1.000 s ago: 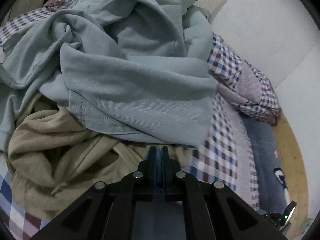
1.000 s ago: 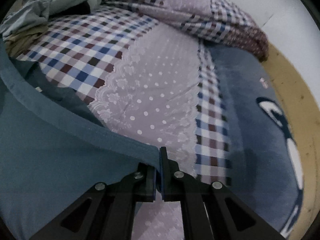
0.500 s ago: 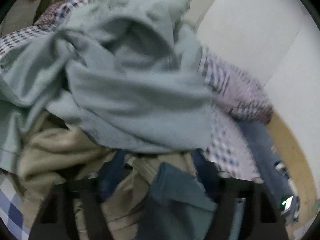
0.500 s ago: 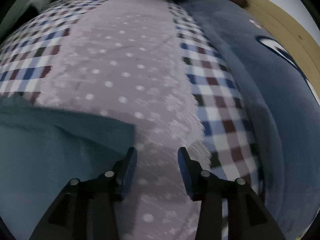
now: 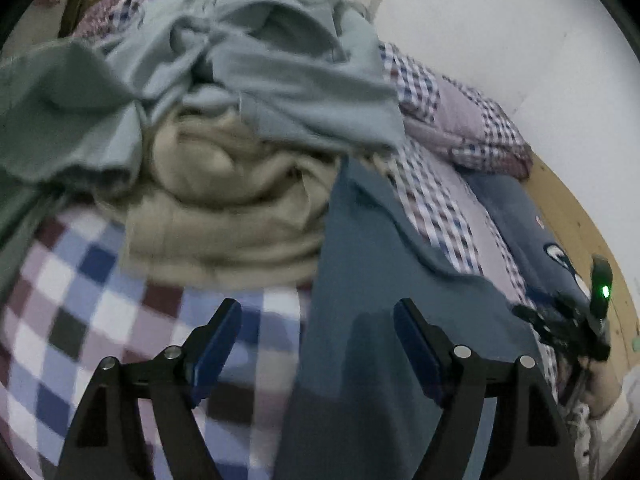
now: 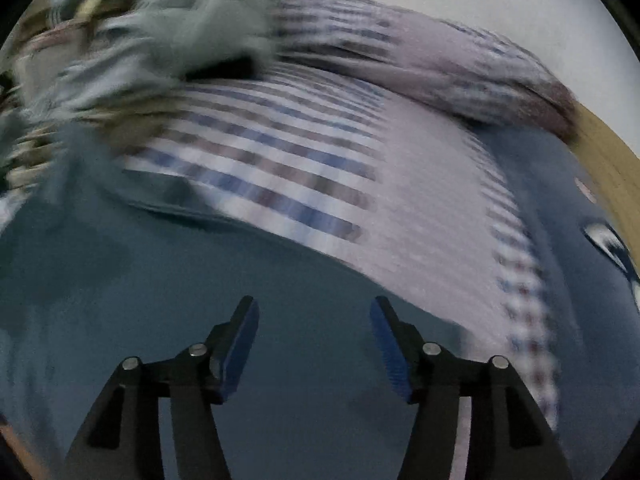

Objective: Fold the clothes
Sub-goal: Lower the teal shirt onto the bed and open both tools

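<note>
Left tool (image 5: 318,316) open and right tool (image 6: 314,312) opening, neither gripping, above the teal garment (image 5: 384,320) lying flat on the checked bed (image 5: 100,312), its far edge beside the clothes pile (image 5: 240,128).

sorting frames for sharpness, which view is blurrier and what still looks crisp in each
Right wrist view: heavy streaked motion blur over the checked bedspread and clothes pile; only the right gripper is crisp, its jaws opening. Left wrist view: milder blur, the left gripper sharp, the blue garment readable; both fisheye-bent.
</note>
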### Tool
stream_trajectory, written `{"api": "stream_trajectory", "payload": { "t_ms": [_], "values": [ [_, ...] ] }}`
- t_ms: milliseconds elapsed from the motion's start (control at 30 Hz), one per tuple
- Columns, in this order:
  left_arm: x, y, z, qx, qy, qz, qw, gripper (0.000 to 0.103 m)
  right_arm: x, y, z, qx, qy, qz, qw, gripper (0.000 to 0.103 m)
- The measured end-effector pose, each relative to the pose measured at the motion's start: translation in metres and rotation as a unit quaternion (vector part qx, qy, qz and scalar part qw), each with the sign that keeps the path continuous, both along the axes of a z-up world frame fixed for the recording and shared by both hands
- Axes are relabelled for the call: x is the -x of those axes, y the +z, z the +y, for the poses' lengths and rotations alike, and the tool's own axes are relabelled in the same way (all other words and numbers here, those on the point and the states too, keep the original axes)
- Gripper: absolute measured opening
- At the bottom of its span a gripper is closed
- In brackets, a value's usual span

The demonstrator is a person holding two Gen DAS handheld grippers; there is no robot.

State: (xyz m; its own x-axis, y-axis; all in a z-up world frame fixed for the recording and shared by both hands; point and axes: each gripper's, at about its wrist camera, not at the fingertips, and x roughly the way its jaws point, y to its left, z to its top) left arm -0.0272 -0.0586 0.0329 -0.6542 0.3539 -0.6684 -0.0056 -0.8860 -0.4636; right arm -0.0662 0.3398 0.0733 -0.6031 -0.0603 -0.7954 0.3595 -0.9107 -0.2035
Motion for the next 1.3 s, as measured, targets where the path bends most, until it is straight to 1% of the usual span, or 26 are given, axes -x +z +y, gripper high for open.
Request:
{"api": "stream_trajectory", "payload": {
  "t_ms": [33,133,200,267,367,467,533,600,700,800,867,967,1100,1200,1300],
  "values": [
    [-0.004,-0.002,0.002,0.003,-0.004,0.000,1.0000,0.082,0.001,-0.002,-0.026,0.009,0.033,-0.004,0.999,0.070],
    [-0.014,-0.005,0.005,0.012,-0.010,0.001,0.9999,0.082,0.009,-0.012,-0.078,0.035,0.090,-0.018,0.995,0.072],
    [-0.015,-0.008,0.011,0.029,-0.021,-0.005,0.9994,0.082,0.018,-0.019,-0.111,0.049,0.117,-0.026,0.992,0.072],
    [-0.018,-0.011,0.018,0.062,-0.031,-0.005,0.9976,0.082,0.026,-0.025,-0.137,0.043,0.137,-0.025,0.989,0.072],
    [-0.025,-0.013,0.023,0.092,-0.042,0.005,0.9949,0.082,0.042,-0.041,-0.169,-0.004,0.174,-0.029,0.984,0.072],
    [-0.028,-0.015,0.025,0.102,-0.050,0.010,0.9935,0.082,0.056,-0.056,-0.185,-0.040,0.188,-0.038,0.981,0.072],
    [-0.029,-0.017,0.024,0.106,-0.055,0.013,0.9928,0.082,0.069,-0.056,-0.191,-0.053,0.187,-0.032,0.980,0.072],
    [-0.031,-0.018,0.024,0.110,-0.060,0.016,0.9920,0.082,0.083,-0.046,-0.192,-0.067,0.156,0.001,0.985,0.072],
    [-0.033,-0.017,0.023,0.112,-0.063,0.019,0.9915,0.082,0.103,-0.024,-0.183,-0.059,0.081,0.057,0.993,0.072],
    [-0.036,-0.015,0.018,0.103,-0.060,0.017,0.9927,0.082,0.112,-0.005,-0.173,-0.045,0.012,0.107,0.993,0.072],
    [-0.036,-0.015,0.014,0.089,-0.055,0.014,0.9944,0.082,0.109,0.001,-0.168,-0.031,0.000,0.114,0.993,0.072],
    [-0.039,-0.014,0.005,0.069,-0.046,0.009,0.9965,0.082,0.096,0.003,-0.165,-0.022,0.007,0.106,0.994,0.072],
    [-0.045,-0.014,-0.002,0.059,-0.037,0.008,0.9975,0.082,0.064,0.003,-0.172,-0.004,0.046,0.071,0.996,0.072],
    [-0.045,-0.015,0.004,0.077,-0.041,0.014,0.9961,0.082,0.041,-0.006,-0.192,-0.011,0.106,0.054,0.993,0.072],
    [-0.045,-0.016,0.009,0.099,-0.047,0.018,0.9938,0.082,0.031,-0.022,-0.220,-0.052,0.154,0.058,0.985,0.073]
  ]
}}
